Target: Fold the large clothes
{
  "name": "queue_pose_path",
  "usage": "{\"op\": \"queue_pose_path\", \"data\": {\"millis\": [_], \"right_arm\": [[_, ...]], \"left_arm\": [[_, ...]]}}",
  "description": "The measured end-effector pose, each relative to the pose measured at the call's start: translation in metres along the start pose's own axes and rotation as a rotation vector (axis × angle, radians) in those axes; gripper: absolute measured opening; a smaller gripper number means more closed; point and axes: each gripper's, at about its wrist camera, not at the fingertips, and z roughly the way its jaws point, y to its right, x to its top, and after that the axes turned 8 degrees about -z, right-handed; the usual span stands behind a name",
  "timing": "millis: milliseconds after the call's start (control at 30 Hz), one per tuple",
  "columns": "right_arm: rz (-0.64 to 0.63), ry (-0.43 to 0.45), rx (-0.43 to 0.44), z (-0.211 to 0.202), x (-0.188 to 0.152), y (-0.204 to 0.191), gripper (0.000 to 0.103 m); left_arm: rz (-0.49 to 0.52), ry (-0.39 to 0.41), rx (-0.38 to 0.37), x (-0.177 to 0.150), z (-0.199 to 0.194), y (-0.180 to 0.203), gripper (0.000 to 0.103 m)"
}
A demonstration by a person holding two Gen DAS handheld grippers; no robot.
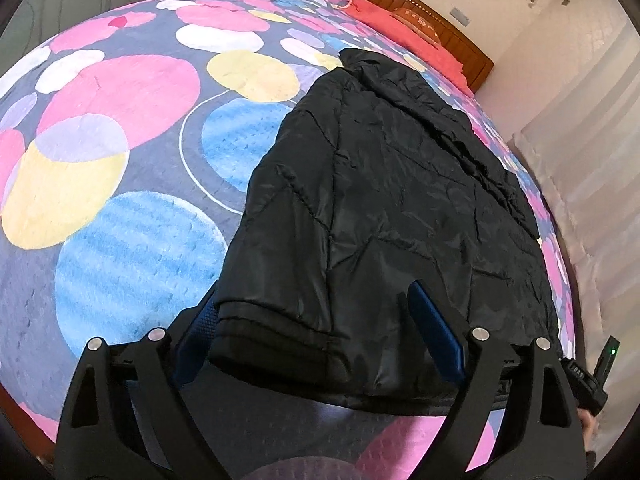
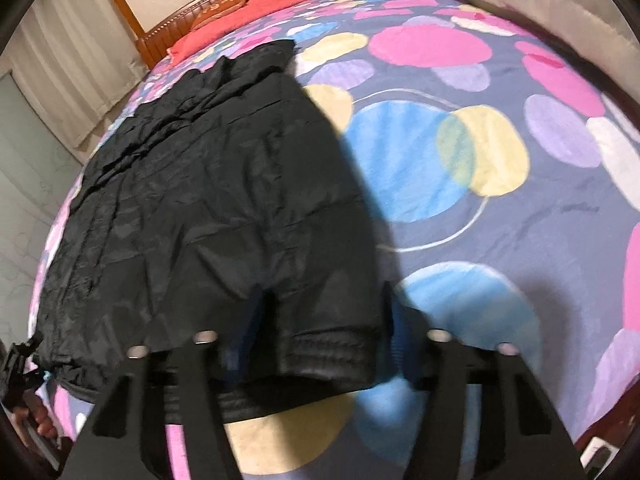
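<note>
The left tool (image 1: 316, 336) stands wide open, its two blue-padded fingers (image 1: 436, 336) spread to either side of the near hem of a black quilted jacket (image 1: 380, 200); one finger lies on top of the fabric toward the jacket's middle, the other is partly hidden under the hem's outer corner, and nothing is pinched between them. The right tool (image 2: 324, 336) is likewise spread wide, its fingers (image 2: 404, 344) straddling the ribbed hem of the same jacket (image 2: 208, 200) at its other near corner; this view is blurred, so whether the pads actually touch the cloth cannot be told, but the jaws are plainly not closed on it. The jacket lies flat and lengthwise on a bed covered by a grey-blue bedspread (image 1: 120, 160) printed with large pink, blue, yellow and lilac circles, its hem nearest both tools and its collar end pointing away toward a red pillow (image 1: 404, 36) and the wooden headboard (image 1: 452, 28). The fabric is creased, more heavily along the side nearest the curtains (image 1: 592, 152). In the right wrist view the person's other hand (image 2: 40, 420) shows at the lower left edge, just beside the jacket's corner.
</note>
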Motion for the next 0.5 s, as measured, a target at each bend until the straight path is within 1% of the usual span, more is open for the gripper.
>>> {"op": "queue_pose_path", "data": {"millis": [67,133,200,267,300,333,367,433,467,500], "right_arm": [[-0.013,0.003,-0.011,0.001,-0.001,-0.004,0.05],[-0.015,0.008,-0.011,0.0,-0.002,-0.006,0.049],[-0.014,0.012,-0.007,0.0,-0.003,-0.006,0.047],[-0.014,0.017,0.0,-0.001,-0.003,-0.005,0.042],[-0.016,0.018,0.003,-0.002,-0.003,-0.006,0.041],[-0.018,0.019,0.006,-0.002,-0.003,-0.007,0.037],[-0.022,0.02,0.009,-0.003,-0.003,-0.008,0.033],[-0.033,0.022,0.016,-0.004,-0.003,-0.012,0.027],[-0.04,0.025,0.018,-0.005,-0.003,-0.013,0.022],[-0.046,0.03,0.021,-0.007,-0.003,-0.015,0.02]], "left_arm": [[0.001,0.003,0.007,-0.001,-0.001,0.0,0.082],[-0.002,0.0,0.0,-0.001,-0.001,-0.001,0.073],[-0.009,-0.001,-0.001,-0.001,0.0,-0.002,0.07],[-0.009,0.001,0.008,-0.001,0.0,-0.002,0.061],[-0.011,0.002,0.009,-0.001,-0.001,-0.003,0.053],[-0.015,0.002,0.006,-0.001,-0.001,-0.004,0.046],[-0.019,0.003,0.002,-0.002,-0.002,-0.004,0.042],[-0.024,0.004,-0.007,-0.001,-0.003,-0.005,0.027],[-0.023,0.009,-0.014,-0.001,-0.006,-0.005,0.024],[-0.021,0.014,-0.023,-0.001,-0.008,-0.005,0.019]]}}
